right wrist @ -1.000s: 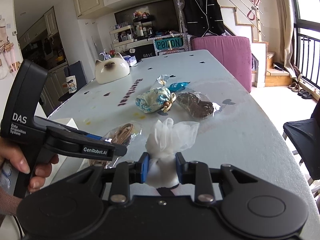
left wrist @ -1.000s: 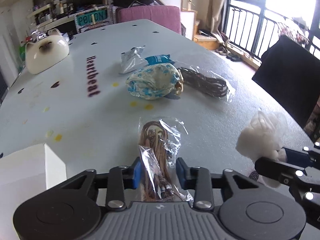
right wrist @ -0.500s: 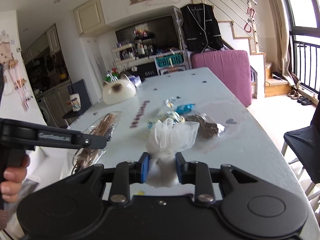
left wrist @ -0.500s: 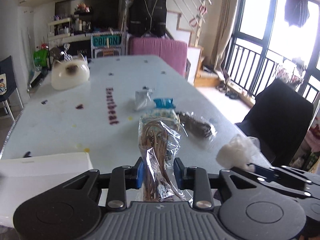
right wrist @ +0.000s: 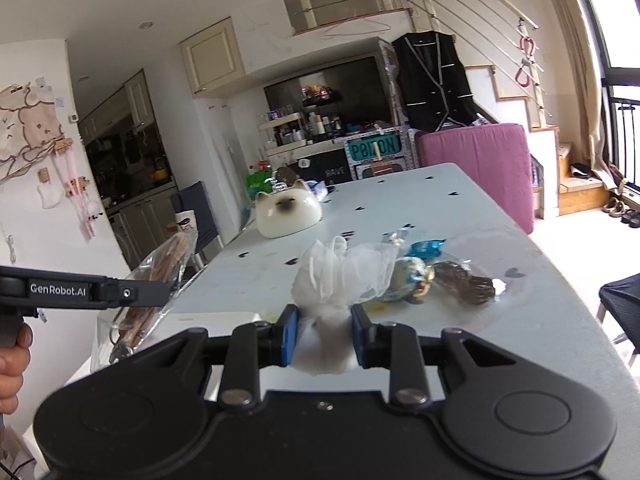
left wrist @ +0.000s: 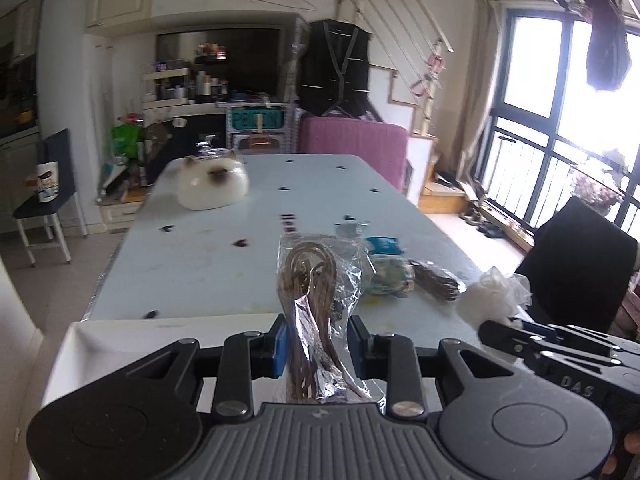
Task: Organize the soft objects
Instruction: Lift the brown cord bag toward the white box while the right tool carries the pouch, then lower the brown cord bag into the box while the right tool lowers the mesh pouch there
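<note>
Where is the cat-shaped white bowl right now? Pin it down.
The cat-shaped white bowl sits on the table toward its far left corner, well beyond the cluster of packets at mid-table; the right wrist view shows it there too.

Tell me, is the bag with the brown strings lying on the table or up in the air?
Up in the air. The left claw pinches the bag, and it hangs off the table.
</note>
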Demonstrator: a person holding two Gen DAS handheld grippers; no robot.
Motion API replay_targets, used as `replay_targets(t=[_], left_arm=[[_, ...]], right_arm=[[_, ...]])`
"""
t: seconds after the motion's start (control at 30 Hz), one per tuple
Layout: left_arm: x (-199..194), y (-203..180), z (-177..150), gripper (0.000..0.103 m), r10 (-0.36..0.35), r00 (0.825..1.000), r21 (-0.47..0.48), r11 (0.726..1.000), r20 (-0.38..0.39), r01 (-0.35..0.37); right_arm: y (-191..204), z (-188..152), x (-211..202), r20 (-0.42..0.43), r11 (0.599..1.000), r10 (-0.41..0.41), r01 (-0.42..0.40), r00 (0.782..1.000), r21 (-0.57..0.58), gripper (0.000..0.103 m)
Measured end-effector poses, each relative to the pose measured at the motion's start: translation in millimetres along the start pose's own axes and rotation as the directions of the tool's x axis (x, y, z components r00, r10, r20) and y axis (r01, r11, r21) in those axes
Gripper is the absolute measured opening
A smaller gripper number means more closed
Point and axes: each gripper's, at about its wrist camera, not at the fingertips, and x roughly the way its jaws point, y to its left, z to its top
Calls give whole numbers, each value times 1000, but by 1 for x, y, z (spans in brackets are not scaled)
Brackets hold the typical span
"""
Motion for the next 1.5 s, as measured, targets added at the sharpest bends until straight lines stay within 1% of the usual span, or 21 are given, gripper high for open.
replay_targets(t=[0.27,0.47,0.6,0.73,0.9,0.97,1.1,1.2,1.3,1.4,1.5], left_arm=[[-12,57,-15,32,99,995,-58,993,-6,-100],[-1,100,-19,32,171,985,-73,982,-35,-173],[15,126,-25,32,213,974,-42,975,-72,-216],[40,147,-32,32,248,961,7,969,-123,-249],[72,170,-44,32,293,937,56,956,-191,-288],[82,176,-49,32,309,928,76,951,-208,-300],[93,183,-54,33,358,911,130,932,-204,-337],[95,184,-55,34,364,911,143,929,-193,-341],[95,180,-56,34,368,911,156,927,-185,-342],[92,179,-56,34,344,918,138,937,-195,-322],[87,176,-58,35,321,921,128,946,-220,-299]], right_arm=[[35,-5,15,-37,998,48,-49,998,-29,29],[57,-8,35,-79,996,83,-85,993,-24,29],[75,-11,50,-112,994,109,-111,988,-12,29],[91,-16,64,-152,991,132,-135,980,-6,29],[108,-23,77,-202,987,154,-162,967,-21,29],[114,-27,81,-230,983,167,-179,959,-32,29],[120,-39,84,-304,975,199,-219,932,-34,29],[125,-47,84,-342,971,214,-238,915,-30,29],[131,-53,84,-359,968,220,-249,907,-37,29],[137,-57,87,-375,965,233,-262,897,-28,29],[142,-60,91,-389,960,260,-279,884,7,29]])
